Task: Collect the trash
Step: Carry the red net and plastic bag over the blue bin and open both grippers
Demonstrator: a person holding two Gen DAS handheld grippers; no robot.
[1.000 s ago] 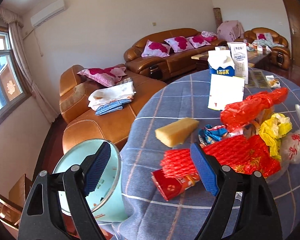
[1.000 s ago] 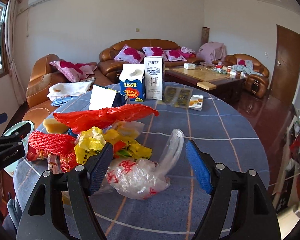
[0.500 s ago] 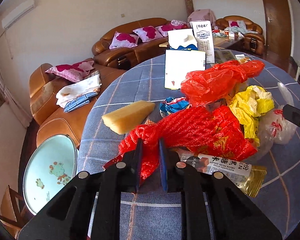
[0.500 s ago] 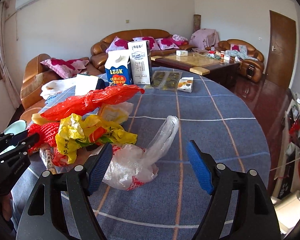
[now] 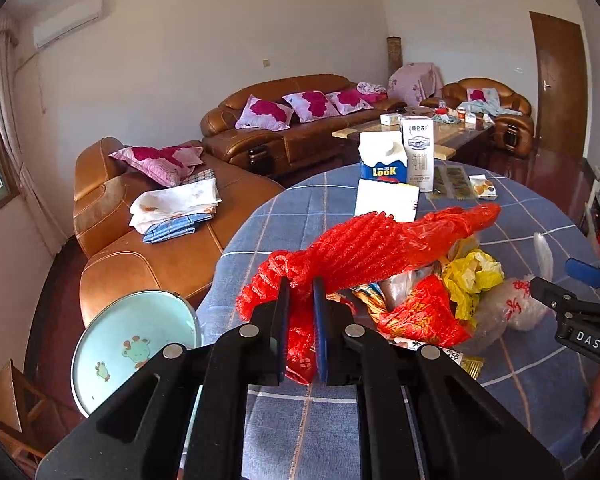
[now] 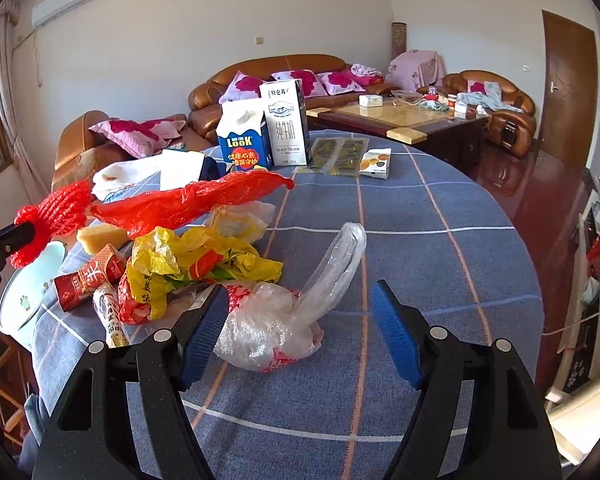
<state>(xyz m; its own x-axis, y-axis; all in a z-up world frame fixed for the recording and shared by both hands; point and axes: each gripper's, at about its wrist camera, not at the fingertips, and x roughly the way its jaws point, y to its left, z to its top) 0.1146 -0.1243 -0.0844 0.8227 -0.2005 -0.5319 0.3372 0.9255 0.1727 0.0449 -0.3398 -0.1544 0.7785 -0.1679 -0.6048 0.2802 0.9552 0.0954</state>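
- Left wrist view: your left gripper is clamped tight on the red net, lifted off the table. The bin sits just below the table edge at lower left, handy for dropping it in.
- Right wrist view: your right gripper is spread wide around the clear bag without pressing it, apparently lined up to take it next.

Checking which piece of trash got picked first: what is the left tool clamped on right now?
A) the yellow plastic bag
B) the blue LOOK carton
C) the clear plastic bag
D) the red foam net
D: the left tool is shut on the red foam net, lifted off the table.
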